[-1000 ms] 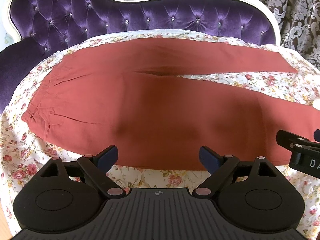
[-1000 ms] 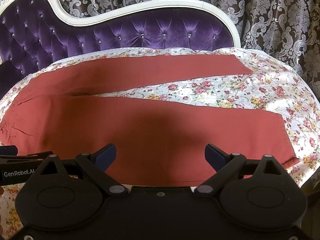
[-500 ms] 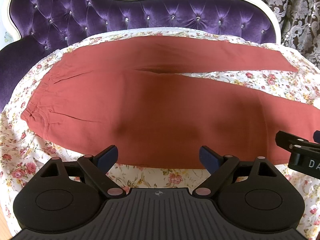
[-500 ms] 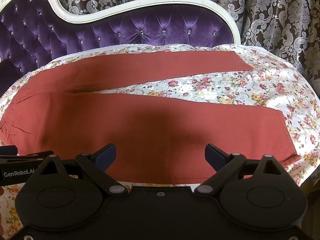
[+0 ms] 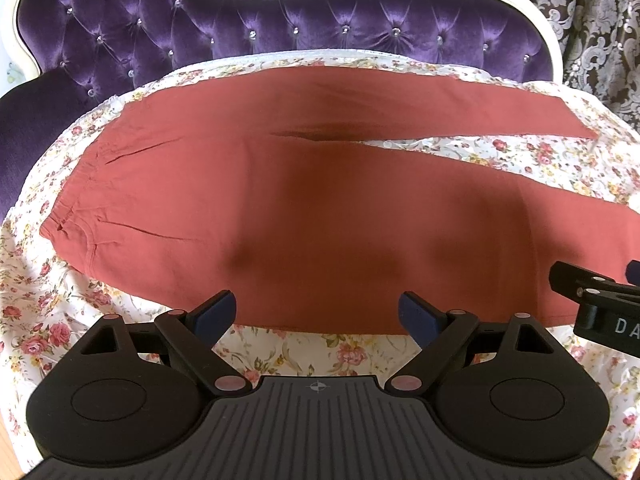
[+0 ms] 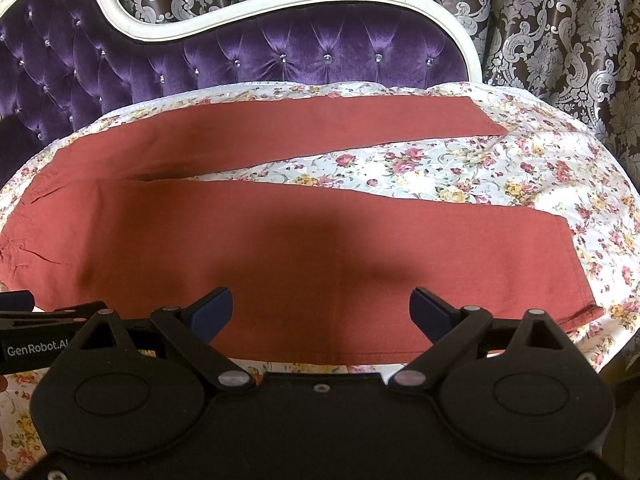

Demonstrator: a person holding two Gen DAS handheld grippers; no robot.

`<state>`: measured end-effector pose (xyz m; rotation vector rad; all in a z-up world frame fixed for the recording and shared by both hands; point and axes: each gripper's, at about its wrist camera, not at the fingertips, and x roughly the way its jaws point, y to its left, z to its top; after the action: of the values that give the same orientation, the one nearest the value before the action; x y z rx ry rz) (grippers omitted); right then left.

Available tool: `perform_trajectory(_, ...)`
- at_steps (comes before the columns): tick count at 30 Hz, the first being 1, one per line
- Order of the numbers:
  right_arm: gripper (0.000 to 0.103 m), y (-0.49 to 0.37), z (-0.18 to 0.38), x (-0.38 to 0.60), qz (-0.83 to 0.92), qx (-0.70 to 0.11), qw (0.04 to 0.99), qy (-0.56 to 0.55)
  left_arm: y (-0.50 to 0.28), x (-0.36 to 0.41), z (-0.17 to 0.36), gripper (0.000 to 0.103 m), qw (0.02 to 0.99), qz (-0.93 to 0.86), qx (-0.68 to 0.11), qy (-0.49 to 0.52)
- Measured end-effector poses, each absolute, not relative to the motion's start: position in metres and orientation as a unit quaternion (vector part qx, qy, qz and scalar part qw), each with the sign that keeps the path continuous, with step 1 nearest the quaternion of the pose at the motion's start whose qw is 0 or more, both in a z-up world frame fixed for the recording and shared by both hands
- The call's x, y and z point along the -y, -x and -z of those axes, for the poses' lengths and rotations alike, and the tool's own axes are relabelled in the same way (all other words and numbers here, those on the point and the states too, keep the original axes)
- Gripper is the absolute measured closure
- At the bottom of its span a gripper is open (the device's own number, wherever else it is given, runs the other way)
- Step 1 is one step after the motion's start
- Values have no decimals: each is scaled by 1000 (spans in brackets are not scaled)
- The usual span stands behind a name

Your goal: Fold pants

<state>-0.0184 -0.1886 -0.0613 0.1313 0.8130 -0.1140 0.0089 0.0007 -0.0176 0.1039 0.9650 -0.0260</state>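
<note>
Rust-red pants (image 5: 320,208) lie flat on the floral sheet (image 5: 304,352) of a purple tufted sofa (image 5: 200,20), legs splayed toward 3 o'clock. The left hand-held gripper (image 5: 316,312) and right hand-held gripper (image 6: 320,308) hover released at the near edge. Only the left view shows the waistband (image 5: 76,200); only the right view shows both hems.

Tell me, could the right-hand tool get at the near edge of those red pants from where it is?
Probably yes. The right tool is open, hovering just above the pants, whose near edge lies flat on the floral sheet between its fingers with nothing in the way.
</note>
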Motion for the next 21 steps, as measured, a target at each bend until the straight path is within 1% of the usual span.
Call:
perform_trajectory(16, 8, 13, 65, 196, 58, -399, 912, -80, -10, -2, 16, 14, 884, -1, -463, -67)
perform_trajectory(21, 11, 5, 68, 196, 58, -407, 909, -72, -12, -7, 13, 14, 886, -14, -459, -59)
